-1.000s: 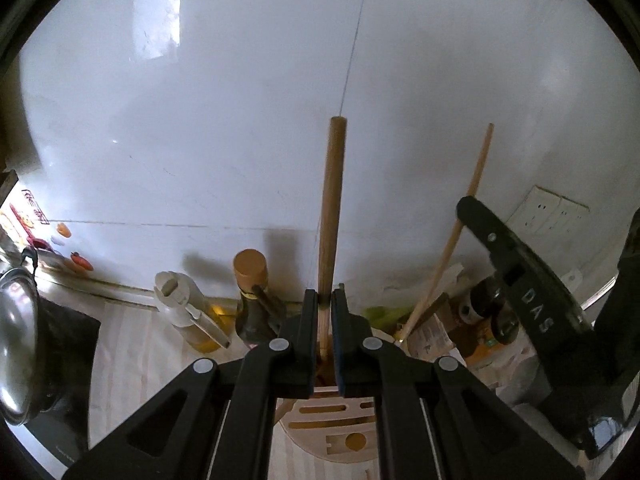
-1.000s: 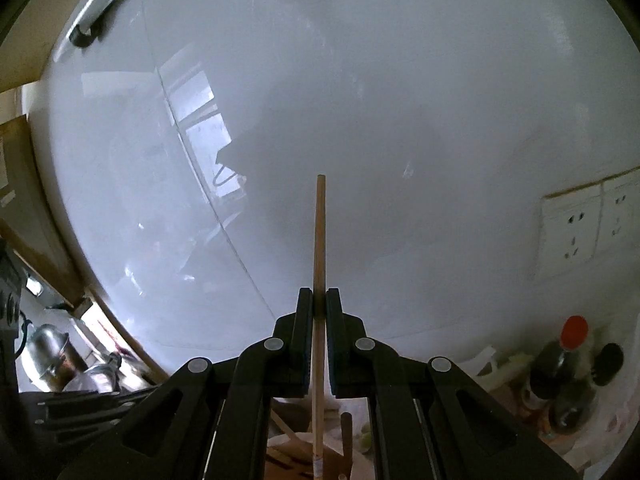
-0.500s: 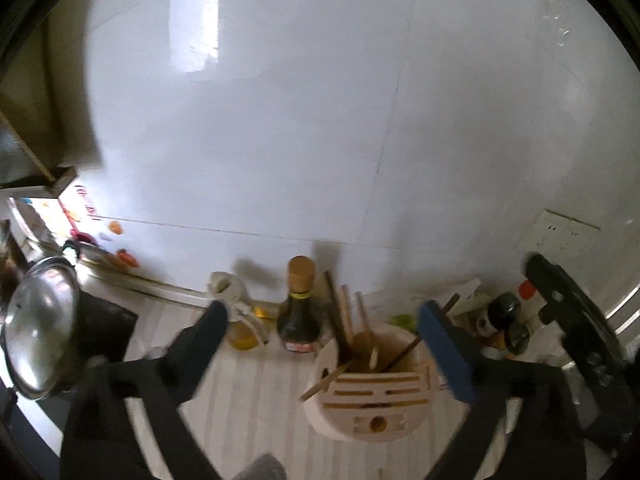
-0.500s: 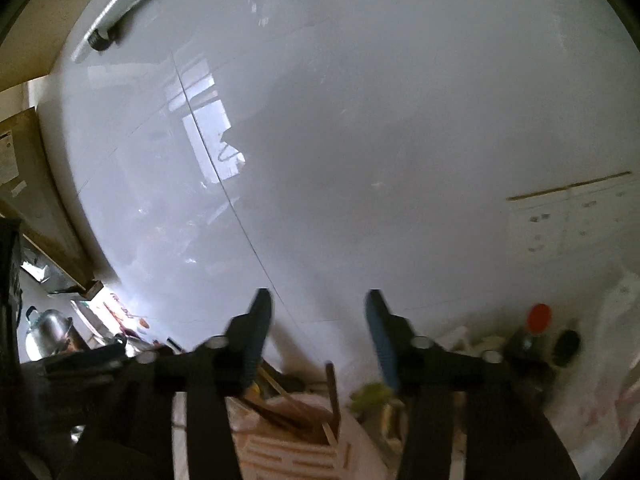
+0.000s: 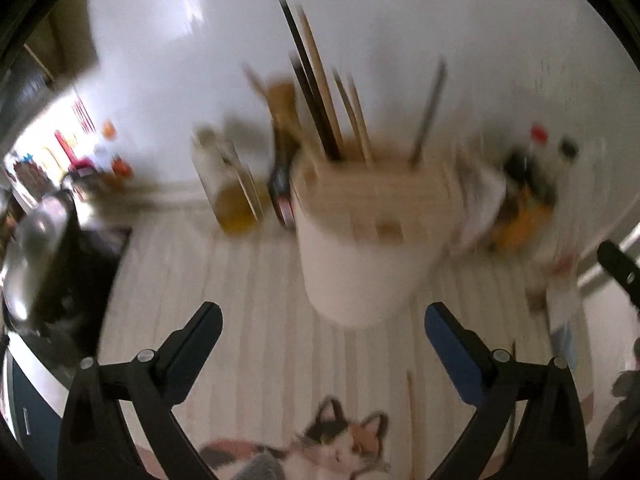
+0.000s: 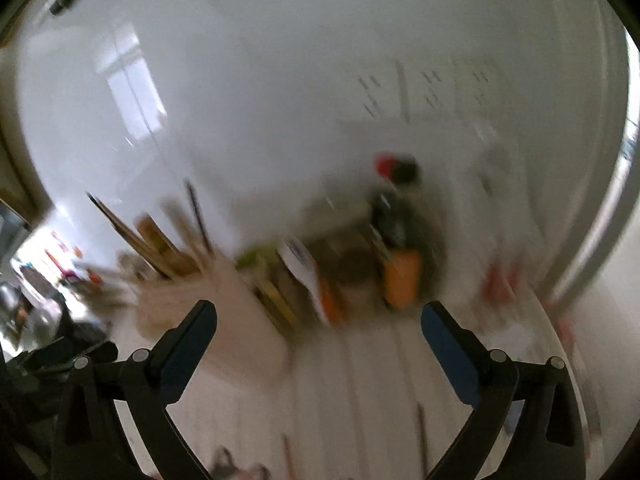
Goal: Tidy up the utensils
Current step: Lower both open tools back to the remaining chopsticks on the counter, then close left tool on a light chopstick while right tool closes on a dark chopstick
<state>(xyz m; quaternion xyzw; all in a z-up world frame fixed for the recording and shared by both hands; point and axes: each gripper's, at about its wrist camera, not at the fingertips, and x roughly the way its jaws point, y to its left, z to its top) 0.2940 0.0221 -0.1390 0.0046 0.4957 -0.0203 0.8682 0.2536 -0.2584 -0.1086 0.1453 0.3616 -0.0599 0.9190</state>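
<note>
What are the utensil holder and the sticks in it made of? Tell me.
Utensil holder: pale body with a tan slotted top that looks like unfinished wood; blur leaves the body's material open.
Sticks: mostly tan and matte, likely wood or bamboo; a few are dark, perhaps lacquered.

utensils in holder | bottles left | wall behind

**Blur and cut-offs**

Both views motion-smeared. Round pale wooden utensil holder slots unreadable; tall wooden sticks in it can't be counted. Cluster of dark bottles with red cap indistinct. Calico cat print cut by bottom edge. Thin stick on striped surface fuzzy.
</note>
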